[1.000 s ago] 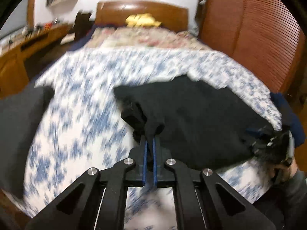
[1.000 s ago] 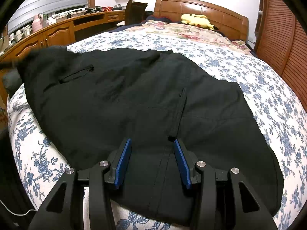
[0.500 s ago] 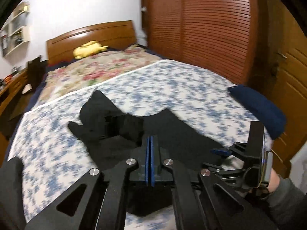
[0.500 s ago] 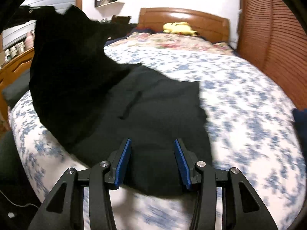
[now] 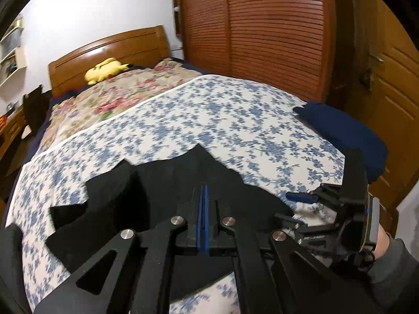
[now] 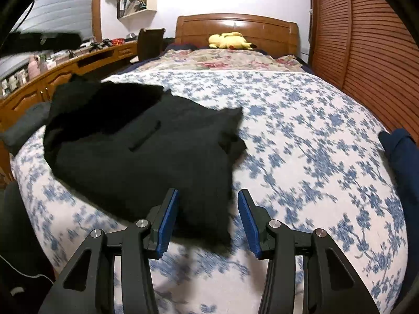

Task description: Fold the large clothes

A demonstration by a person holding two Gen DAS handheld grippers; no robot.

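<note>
Left wrist view: the left gripper (image 5: 203,198) has its blue pads pressed together, with the black garment (image 5: 146,196) spread right under and in front of them; whether cloth is pinched between the pads cannot be told. The garment lies on the near part of the bed (image 5: 235,120), which has a blue-flowered sheet. At the right edge the right gripper (image 5: 301,197) shows, held by a hand (image 5: 382,240) in a grey sleeve. A navy cloth (image 5: 345,133) lies at the bed's right edge.

Right wrist view: the right gripper's (image 6: 208,209) jaws stand apart over the garment's (image 6: 146,151) near corner, gripping nothing. The garment lies bunched on the bed's left side. A yellow plush (image 6: 230,40) rests by the headboard (image 6: 235,26).
</note>
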